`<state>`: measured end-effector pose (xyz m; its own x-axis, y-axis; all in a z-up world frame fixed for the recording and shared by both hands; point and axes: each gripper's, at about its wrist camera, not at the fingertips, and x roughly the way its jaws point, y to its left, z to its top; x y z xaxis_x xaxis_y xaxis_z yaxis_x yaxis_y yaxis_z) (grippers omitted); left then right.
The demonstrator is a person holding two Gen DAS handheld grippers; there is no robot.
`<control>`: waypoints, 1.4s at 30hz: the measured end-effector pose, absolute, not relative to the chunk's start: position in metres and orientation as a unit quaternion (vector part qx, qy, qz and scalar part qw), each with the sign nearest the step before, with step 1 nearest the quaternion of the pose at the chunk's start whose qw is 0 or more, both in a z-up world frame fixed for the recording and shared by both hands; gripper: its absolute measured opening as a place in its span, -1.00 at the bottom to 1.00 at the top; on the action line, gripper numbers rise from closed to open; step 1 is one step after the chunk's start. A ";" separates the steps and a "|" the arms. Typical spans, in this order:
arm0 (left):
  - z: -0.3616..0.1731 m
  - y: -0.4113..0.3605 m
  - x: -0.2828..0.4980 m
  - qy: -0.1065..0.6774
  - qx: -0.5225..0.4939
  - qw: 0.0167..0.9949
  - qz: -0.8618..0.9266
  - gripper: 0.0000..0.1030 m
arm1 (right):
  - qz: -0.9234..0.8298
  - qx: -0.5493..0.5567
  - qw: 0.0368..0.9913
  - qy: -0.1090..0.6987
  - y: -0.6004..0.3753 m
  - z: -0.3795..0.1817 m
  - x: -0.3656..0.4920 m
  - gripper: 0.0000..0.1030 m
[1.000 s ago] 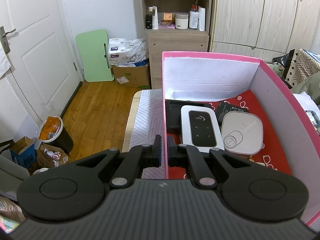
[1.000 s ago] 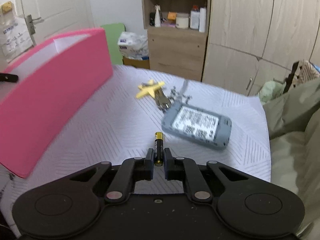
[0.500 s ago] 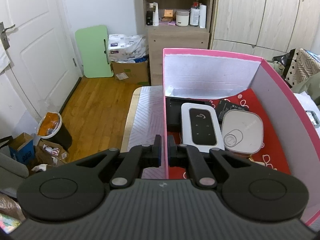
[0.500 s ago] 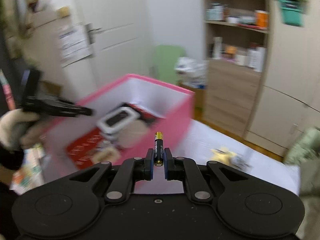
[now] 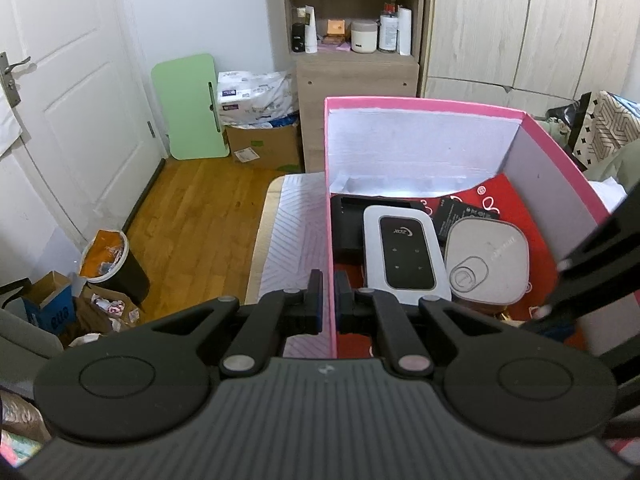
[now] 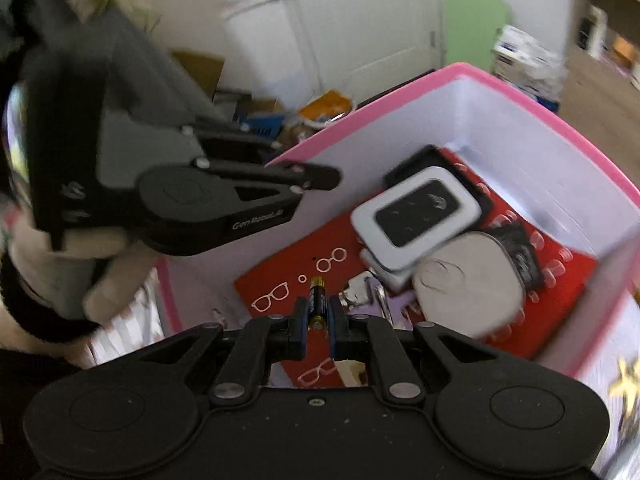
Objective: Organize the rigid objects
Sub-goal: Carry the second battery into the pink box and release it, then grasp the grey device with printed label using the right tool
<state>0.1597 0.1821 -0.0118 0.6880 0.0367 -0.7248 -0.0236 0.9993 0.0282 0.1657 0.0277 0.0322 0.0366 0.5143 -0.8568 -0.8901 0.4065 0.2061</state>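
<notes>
Right gripper point(image 6: 318, 320): jaws clamped on the battery point(image 6: 317, 298), which is held upright between the pads. A second ago the battery was pinched just over the table beside the grey case; now it is carried over the box point(image 6: 520, 108) and hangs above the red floor, near-left area. Judged: transport done, only lowering and release left.

Left gripper point(image 5: 328, 300): jaws closed on the box's left wall, one pad outside, one inside. Grip unchanged over the last second, so the box is steadied for the drop.

Box contents: router point(image 6: 416, 216) stacked on a black slab, round grey device point(image 6: 468, 284) to its right, small metal bits just right of the battery. Bare red floor is seen left of and below the battery; that is the free spot.

Edges: pink rim close on the near side, white left wall nearby with the left gripper on it. Open top, so a straight descent looks clear. Risk judged: battery rolling toward the metal bits once released.
</notes>
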 end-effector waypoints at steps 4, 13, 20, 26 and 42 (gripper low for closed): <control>-0.011 0.179 0.160 0.392 0.017 0.920 0.013 -0.90 | 0.513 -0.222 0.682 0.472 0.034 0.023 0.162 -0.70; -0.012 0.181 0.158 0.386 0.010 0.922 0.010 -0.90 | 0.473 -0.208 0.752 0.410 -0.014 0.059 0.155 -0.33; -0.012 0.182 0.157 0.391 0.009 0.920 0.010 -0.90 | 0.392 -0.119 0.818 0.403 -0.089 0.085 0.162 -0.22; -0.012 0.180 0.160 0.392 0.017 0.920 0.010 -0.90 | 0.305 -0.049 0.863 0.400 -0.165 0.085 0.161 -0.18; -0.012 0.181 0.160 0.393 0.018 0.919 0.001 -0.87 | 0.187 -0.035 0.887 0.421 -0.236 0.007 0.184 0.23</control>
<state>0.1601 0.1807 -0.0117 0.6905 0.0152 -0.7231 0.0126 0.9994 0.0330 0.1839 -0.2359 0.0074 0.5759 0.3033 -0.7591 -0.3614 0.9274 0.0964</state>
